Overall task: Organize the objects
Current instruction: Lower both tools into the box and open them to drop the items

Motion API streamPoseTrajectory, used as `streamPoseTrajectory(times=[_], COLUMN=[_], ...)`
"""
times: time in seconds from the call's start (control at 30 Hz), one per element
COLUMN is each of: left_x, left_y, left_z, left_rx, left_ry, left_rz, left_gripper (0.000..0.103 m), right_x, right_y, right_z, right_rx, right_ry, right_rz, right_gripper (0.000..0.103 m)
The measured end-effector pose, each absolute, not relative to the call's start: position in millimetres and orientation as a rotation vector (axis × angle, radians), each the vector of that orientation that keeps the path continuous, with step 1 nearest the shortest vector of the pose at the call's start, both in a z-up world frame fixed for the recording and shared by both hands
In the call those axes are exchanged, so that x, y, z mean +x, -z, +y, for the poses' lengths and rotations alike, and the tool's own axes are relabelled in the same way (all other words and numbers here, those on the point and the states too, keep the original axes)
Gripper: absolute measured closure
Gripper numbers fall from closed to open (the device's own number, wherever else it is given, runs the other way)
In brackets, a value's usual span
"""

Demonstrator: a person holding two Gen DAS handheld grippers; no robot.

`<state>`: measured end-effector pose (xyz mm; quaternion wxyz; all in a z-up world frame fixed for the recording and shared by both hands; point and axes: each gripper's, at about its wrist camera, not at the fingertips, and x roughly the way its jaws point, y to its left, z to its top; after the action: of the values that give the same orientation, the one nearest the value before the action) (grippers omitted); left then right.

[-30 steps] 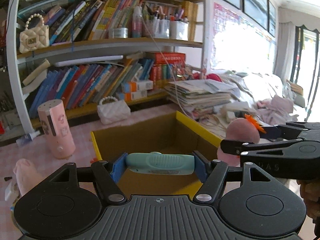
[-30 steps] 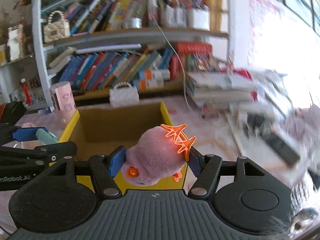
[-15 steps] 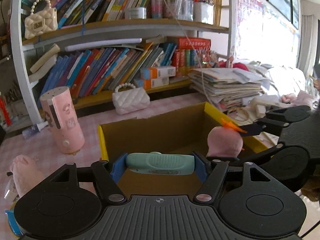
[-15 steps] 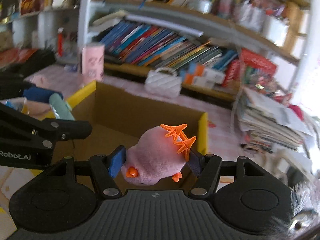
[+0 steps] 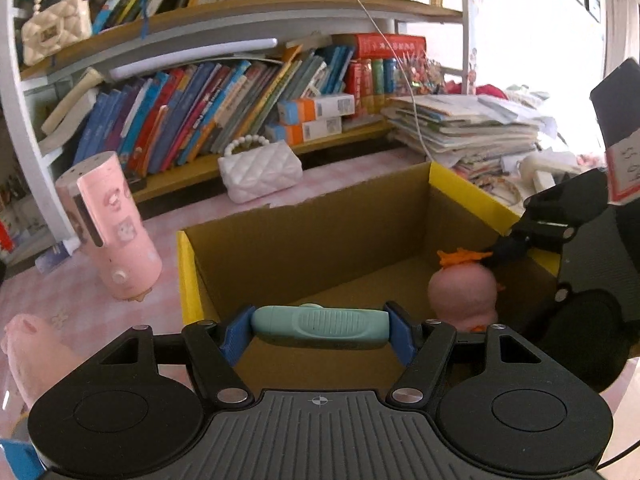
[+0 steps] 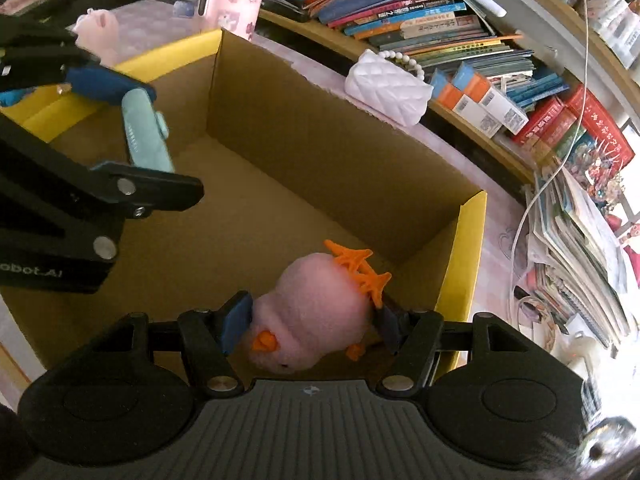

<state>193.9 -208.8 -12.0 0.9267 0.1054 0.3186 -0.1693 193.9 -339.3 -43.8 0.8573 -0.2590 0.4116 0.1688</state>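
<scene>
A yellow-rimmed cardboard box [image 5: 188, 276] [image 6: 464, 240] stands open on the pink table. My left gripper [image 5: 320, 326] is shut on a mint-green tool [image 5: 320, 323], held crosswise over the box's near edge; it also shows in the right wrist view [image 6: 140, 132]. My right gripper [image 6: 312, 320] is shut on a pink plush duck [image 6: 312, 304] with an orange crest, low inside the box near its right wall. The duck [image 5: 462, 292] shows in the left wrist view too.
A pink cylinder [image 5: 108, 228] and a pink plush pig [image 5: 32, 356] sit left of the box. A white quilted purse [image 5: 260, 168] lies behind it. Bookshelves [image 5: 200, 112] run along the back; a paper stack [image 5: 464, 128] is at the right.
My right gripper has moved left and down, carrying the duck from beside the box into its inside. My left gripper has come closer over the box with the mint tool.
</scene>
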Motion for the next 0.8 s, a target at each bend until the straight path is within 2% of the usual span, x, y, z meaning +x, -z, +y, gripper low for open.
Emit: streamPoseTrajectory(times=[0.57,0.7,0.8], left_x=[204,198,189], left_y=[14,14,11], left_z=[-217,-219,-219], left_rx=[0.261,0.278,0.274], left_ry=[0.365,0.345,0.34], left_rz=[0.667,0.642,0.617], left_gripper=[0.032,0.018,0.015], right_x=[191,190,188], right_y=[43,42,40], right_z=[-344,-343,-343], right_rx=[-0.501,-0.502,-0.496], right_ry=[-0.262,-0.251,-0.229], right_rz=[0.871,0.859,0.83], right_gripper=[0.041,0.039,0.031])
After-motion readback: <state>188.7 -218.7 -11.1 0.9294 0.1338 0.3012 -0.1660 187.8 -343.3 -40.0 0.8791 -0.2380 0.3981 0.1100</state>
